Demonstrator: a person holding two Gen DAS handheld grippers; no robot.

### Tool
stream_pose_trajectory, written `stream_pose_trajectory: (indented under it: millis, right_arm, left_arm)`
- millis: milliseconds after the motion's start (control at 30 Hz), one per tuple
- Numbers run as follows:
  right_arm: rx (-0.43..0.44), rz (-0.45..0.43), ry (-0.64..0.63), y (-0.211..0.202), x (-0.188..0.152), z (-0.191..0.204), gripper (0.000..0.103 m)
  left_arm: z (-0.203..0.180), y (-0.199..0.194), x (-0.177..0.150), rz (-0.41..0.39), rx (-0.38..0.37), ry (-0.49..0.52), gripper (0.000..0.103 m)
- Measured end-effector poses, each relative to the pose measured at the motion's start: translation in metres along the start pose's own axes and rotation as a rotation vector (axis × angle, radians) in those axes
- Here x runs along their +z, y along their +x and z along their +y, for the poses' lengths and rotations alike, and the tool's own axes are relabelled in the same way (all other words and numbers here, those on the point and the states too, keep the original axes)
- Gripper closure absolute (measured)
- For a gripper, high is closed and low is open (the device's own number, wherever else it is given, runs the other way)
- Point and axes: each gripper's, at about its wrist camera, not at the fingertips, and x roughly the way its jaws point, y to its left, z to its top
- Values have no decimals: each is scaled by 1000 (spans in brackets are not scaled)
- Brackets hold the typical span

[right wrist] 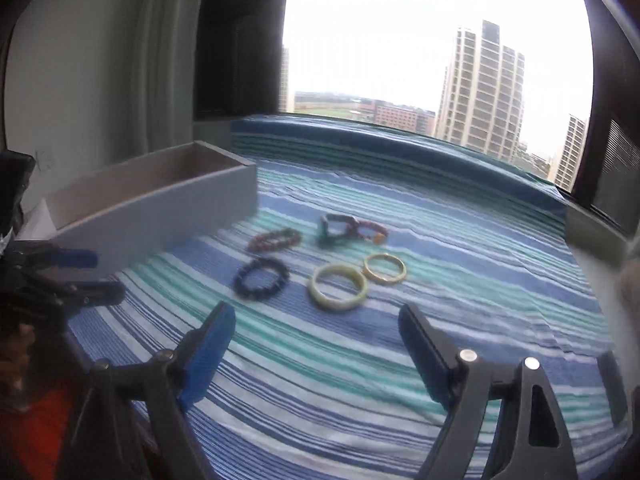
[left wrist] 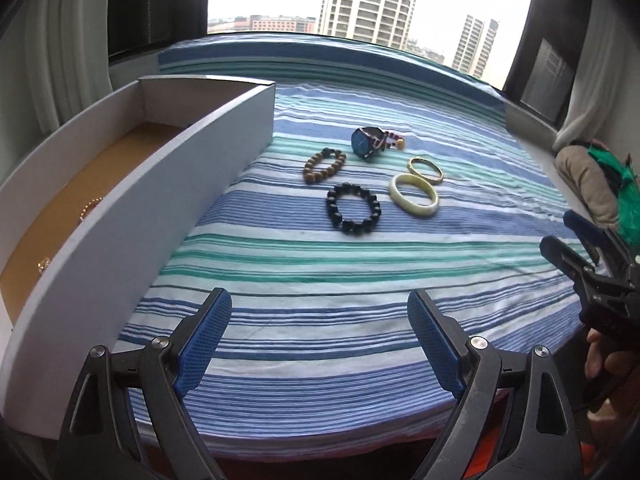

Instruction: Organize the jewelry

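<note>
On the striped bedspread lie a black bead bracelet, a brown bead bracelet, a pale green bangle, a gold bangle and a blue-faced watch. They also show in the right wrist view: black bracelet, green bangle, gold bangle, brown bracelet, watch. A grey box at left holds gold-coloured pieces. My left gripper is open and empty, short of the jewelry. My right gripper is open and empty, close before the green bangle.
The box stands at the bed's left edge. A window and sill lie behind the bed. A cushion and green fabric sit at the right. The right gripper shows at the left view's right edge; the left gripper at the right view's left.
</note>
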Motion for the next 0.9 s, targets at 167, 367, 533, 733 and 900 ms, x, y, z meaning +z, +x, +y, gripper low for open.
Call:
stream_pose_trajectory:
  millis: [167,367,533,733,900]
  right_arm:
    - [-15,30,140,-1,-18,-24,18]
    - [10,14,99,-2,-9,-6,17]
    - [77,8,83,-1,0,16,12]
    - [89,25,78,-5,-3,23,10]
    - [76,28,96,-8,-7,17,7]
  left_arm:
    - [-1,-6,-4,-38,48,-6,13]
    - [4,-17,-13,-91,137,8,12]
    - [6,-22,-17,-108,152,1,12]
    - [7,-17,-15,-100,170,-4,10]
    - [8,-10,-18,-66,156,-14,10]
